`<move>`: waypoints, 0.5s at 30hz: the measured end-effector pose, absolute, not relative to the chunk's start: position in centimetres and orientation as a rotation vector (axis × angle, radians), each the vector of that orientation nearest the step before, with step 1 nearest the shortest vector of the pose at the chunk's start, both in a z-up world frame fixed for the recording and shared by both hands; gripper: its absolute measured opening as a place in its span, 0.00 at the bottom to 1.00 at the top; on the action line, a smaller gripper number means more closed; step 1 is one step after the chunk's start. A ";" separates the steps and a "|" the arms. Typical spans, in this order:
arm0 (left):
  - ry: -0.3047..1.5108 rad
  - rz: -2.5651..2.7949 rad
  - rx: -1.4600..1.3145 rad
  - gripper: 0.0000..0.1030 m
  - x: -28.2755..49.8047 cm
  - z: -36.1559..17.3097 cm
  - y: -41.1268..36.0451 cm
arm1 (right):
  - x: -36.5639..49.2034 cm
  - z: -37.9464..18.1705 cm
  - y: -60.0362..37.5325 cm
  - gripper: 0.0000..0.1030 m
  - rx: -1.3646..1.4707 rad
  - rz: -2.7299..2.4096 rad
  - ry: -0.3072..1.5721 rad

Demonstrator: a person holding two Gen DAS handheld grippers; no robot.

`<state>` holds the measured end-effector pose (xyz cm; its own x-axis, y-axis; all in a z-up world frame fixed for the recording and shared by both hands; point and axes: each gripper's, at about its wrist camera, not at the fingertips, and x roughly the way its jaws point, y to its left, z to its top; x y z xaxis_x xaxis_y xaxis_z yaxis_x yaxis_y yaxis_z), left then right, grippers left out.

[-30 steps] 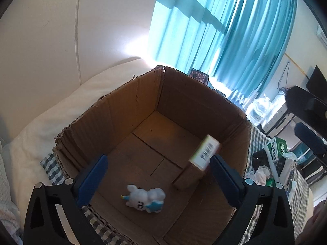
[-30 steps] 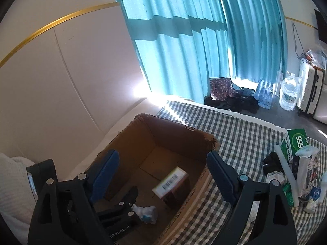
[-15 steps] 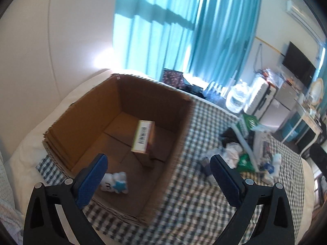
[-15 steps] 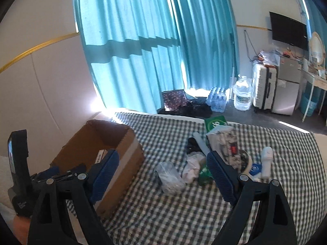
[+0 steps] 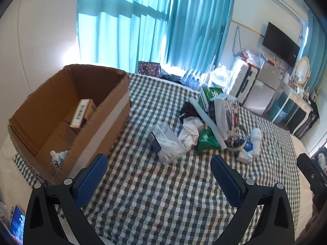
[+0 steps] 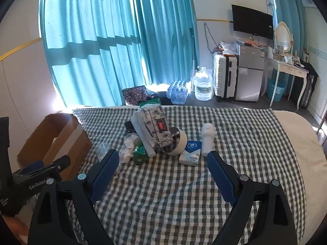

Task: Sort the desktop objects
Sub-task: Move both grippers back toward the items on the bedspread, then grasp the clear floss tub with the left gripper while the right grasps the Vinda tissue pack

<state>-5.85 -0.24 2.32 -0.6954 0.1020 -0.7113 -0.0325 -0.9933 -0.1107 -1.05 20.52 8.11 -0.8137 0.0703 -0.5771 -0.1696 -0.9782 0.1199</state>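
An open cardboard box [image 5: 114, 118] stands at the left of the checked cloth [image 5: 163, 194]; it also shows in the right wrist view [image 6: 67, 140]. Inside it lie a barcoded carton [image 5: 81, 112] and a small white toy [image 5: 58, 159]. A pile of loose objects lies mid-cloth: a clear plastic pack [image 5: 167, 143], a white rag [image 5: 189, 134], a green packet [image 5: 207, 140], a white tube [image 5: 206, 118], a patterned pouch [image 6: 155, 126], a white bottle [image 6: 207, 140] and a tissue pack [image 6: 190, 153]. My left gripper [image 5: 158, 173] is open and empty, near the box. My right gripper [image 6: 162, 167] is open and empty, before the pile.
A green box [image 5: 210, 96] stands behind the pile. A white bowl [image 6: 179, 143] lies by the pouch. Beyond the bed are teal curtains [image 6: 114, 40], a suitcase [image 6: 224, 79], a small fridge [image 6: 248, 73] and a water jug [image 6: 202, 85]. A phone [image 5: 17, 222] lies at the lower left.
Both grippers have swung right, away from over the box toward the pile. The barcoded carton, mid-fall a second ago, now lies in the box. Both stay open.
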 end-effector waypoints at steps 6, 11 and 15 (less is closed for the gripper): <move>-0.147 2.819 -1.252 1.00 -7.5 -1.2 1.0 | -2.4 3.8 22.7 0.86 -0.948 2.785 0.270; -0.210 2.801 -1.306 1.00 -9.9 -3.7 1.6 | -5.1 0.2 24.4 0.86 -1.027 2.702 0.254; -0.225 2.793 -1.316 1.00 -11.9 -5.2 2.2 | -7.3 -1.7 24.9 0.86 -1.069 2.701 0.277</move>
<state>-11.86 2.20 -5.20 -0.6375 0.1035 -0.7635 0.0202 -0.9884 -0.1508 -7.28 24.94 -1.67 -0.7098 0.1366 -0.6910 -0.2739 -0.9573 0.0921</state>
